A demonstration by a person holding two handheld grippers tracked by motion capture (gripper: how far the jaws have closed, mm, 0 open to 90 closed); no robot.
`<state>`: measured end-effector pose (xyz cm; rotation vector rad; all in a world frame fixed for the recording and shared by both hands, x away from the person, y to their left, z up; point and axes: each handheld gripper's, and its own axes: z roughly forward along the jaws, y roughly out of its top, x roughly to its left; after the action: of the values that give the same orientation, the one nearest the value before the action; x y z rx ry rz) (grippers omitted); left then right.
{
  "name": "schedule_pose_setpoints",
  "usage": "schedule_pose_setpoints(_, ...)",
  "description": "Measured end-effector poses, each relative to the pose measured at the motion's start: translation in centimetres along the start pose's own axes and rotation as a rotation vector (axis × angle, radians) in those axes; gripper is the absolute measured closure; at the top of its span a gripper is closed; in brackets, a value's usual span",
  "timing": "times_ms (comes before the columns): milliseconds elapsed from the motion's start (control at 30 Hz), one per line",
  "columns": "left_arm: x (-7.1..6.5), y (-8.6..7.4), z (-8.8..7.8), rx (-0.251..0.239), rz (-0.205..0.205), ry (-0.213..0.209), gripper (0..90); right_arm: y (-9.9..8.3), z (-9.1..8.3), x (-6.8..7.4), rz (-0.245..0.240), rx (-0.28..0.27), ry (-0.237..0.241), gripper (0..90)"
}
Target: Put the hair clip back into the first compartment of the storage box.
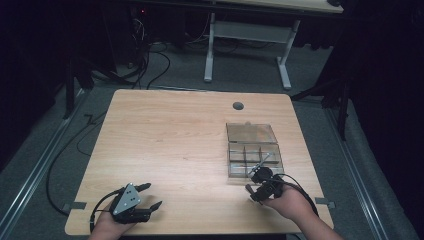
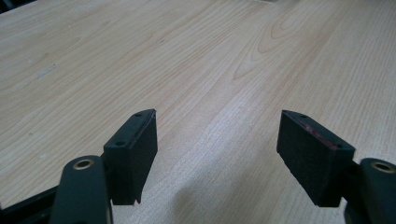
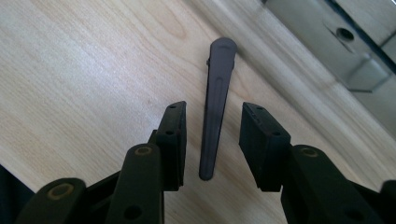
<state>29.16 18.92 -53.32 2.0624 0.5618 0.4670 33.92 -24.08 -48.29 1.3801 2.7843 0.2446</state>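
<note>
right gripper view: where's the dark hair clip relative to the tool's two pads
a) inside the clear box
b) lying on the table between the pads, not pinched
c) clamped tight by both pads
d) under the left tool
b: in the right gripper view the dark hair clip lies flat on the wooden table in the gap of the right tool, with wood visible on either side of it, so neither pad presses on it.
</note>
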Motion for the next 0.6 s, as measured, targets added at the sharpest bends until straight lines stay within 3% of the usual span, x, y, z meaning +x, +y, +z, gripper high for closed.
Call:
schedule_pose_setpoints(367, 0.0, 0.0, 0.0, 0.001, 0.004, -0.004, 29.4, 1.5, 0.4, -0.1, 0.001, 0.027, -0.002, 69.0)
schedule_pose_setpoints(433, 0.0, 0.0, 0.0, 0.000, 0.004, -0.004, 29.4, 1.7, 0.4, 0.2, 0.032, 0.052, -0.005, 70.0)
schedule_pose_setpoints(467, 0.0, 0.0, 0.0, -0.001, 0.004, -0.004, 29.4, 1.9, 0.6, -0.1, -0.021, 0.042, -0.010, 70.2)
schedule_pose_setpoints(567, 0.0, 0.0, 0.0, -0.001, 0.004, -0.006, 29.4, 2.2, 0.8, -0.2, -0.039, 0.046, -0.015, 71.4)
schedule_pose_setpoints(600, 0.0, 0.0, 0.0, -0.001, 0.004, -0.006, 29.4, 2.2, 0.8, 0.0, -0.011, 0.049, -0.015, 71.6)
